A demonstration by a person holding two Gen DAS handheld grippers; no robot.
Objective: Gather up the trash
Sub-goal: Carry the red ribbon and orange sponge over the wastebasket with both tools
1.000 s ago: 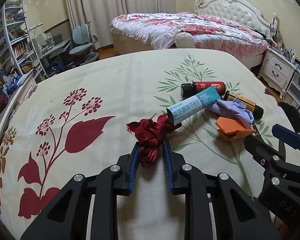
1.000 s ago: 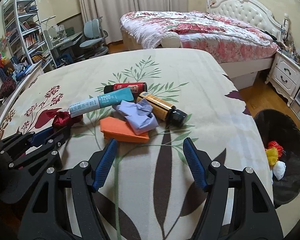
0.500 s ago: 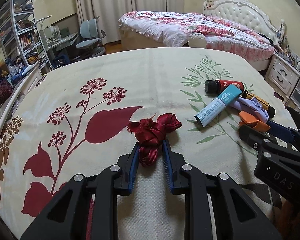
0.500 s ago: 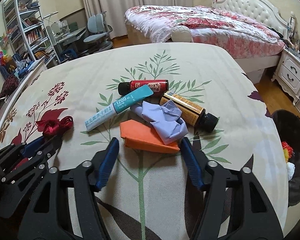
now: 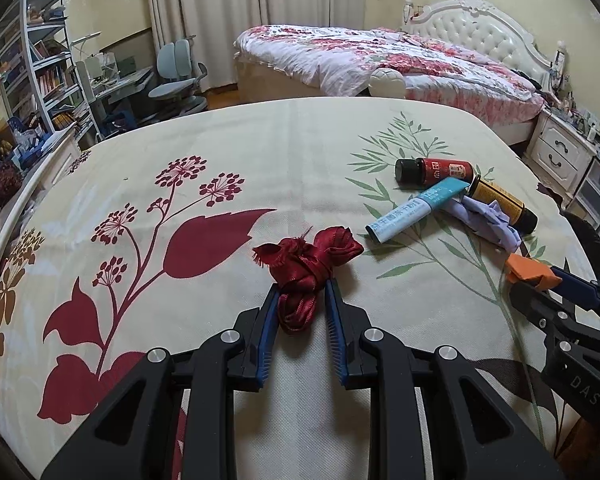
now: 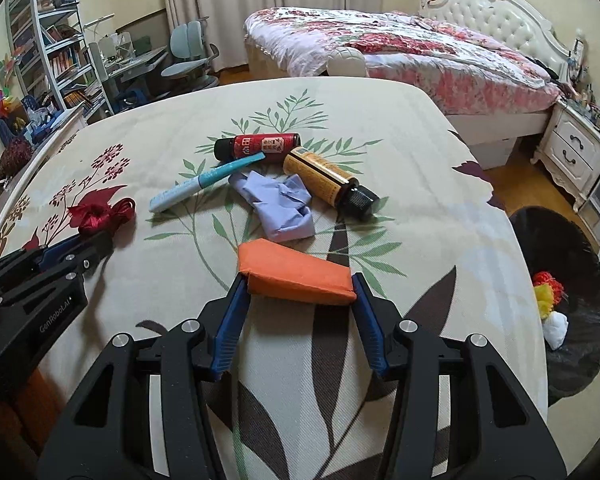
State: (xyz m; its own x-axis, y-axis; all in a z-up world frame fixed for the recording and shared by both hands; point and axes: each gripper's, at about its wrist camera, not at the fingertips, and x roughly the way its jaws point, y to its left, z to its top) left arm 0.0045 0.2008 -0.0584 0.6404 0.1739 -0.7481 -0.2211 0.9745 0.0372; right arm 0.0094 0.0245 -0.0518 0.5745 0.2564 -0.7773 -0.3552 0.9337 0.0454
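- Your left gripper [image 5: 302, 294] is clenched on the red ribbon [image 5: 308, 260], a crumpled satin bundle lying on the tablecloth [image 5: 300, 152]; its tail is pinched between both blue pads, and the bulk spills out beyond the fingertips.
- Your right gripper [image 6: 298, 280] has the orange packet [image 6: 296, 272] between its fingers; both blue pads touch the packet's ends, so it looks grasped, with the packet resting flat on the cloth.
- Just beyond the orange packet lies the crumpled lavender tissue [image 6: 280, 208], close to it though you cannot tell if they touch.
- The blue-and-white tube [image 6: 204, 186] lies left of the tissue, its teal end resting against the red bottle [image 6: 260, 146], which lies on its side farthest from you.
- The amber bottle [image 6: 324, 180], black cap pointing toward the table's right edge, lies on its side touching the tissue's far right corner.
- From the left wrist view, the same cluster sits well to the right of the ribbon, and the right gripper's black body enters from the lower right.
- The black trash bin [image 6: 572, 300] stands on the floor off the table's right edge, holding red, yellow and white scraps.
- Beyond the table you have the floral bed [image 6: 400, 48], a bookshelf [image 6: 48, 52] at left and a white nightstand [image 6: 580, 156] at right.
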